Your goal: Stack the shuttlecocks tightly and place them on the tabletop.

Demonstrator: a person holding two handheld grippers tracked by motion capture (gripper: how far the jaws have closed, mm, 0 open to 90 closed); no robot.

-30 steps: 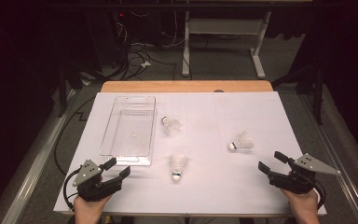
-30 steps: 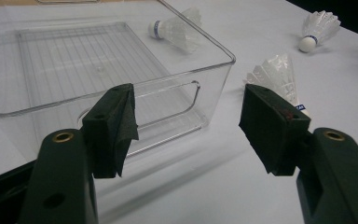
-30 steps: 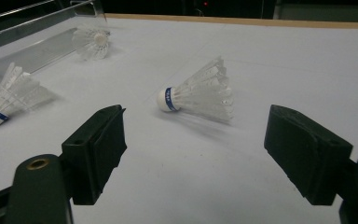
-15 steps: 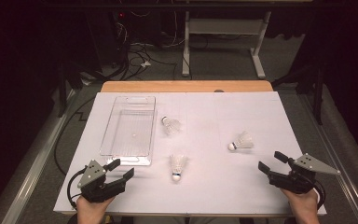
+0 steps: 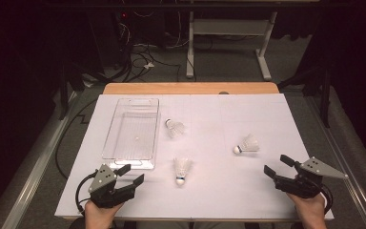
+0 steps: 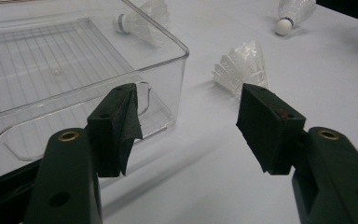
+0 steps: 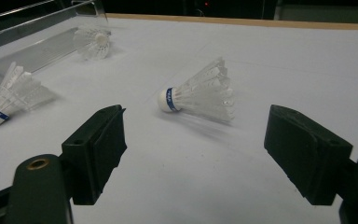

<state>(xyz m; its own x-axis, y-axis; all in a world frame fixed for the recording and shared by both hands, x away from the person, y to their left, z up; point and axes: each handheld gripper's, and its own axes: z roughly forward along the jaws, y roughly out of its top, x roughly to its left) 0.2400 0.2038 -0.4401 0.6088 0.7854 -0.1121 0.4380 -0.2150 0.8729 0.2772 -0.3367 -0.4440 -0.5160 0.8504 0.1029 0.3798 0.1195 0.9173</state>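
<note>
On the white table top [image 5: 209, 119], three shuttlecocks lie on their sides beside a clear plastic tray [image 5: 132, 131] that stands at the left half. The near shuttlecock [image 5: 182, 170] lies close to the tray's front right corner, cork toward the person. The far shuttlecock [image 5: 175, 128] lies just beside the tray's right wall. The right shuttlecock [image 5: 246, 144] lies well apart from both, cork pointing left. The left gripper [image 5: 129, 175] is held at the front left edge, just in front of the tray, with its jaws spread wide and nothing between them; in the left gripper view the tray's corner [image 6: 179, 49] stands behind the left jaw and the near shuttlecock [image 6: 242, 67] behind the right one. The right gripper [image 5: 279, 166] is held at the front right edge, jaws likewise wide apart and empty; in the right gripper view the right shuttlecock [image 7: 200, 98] lies ahead between the jaws, not touching them.
</note>
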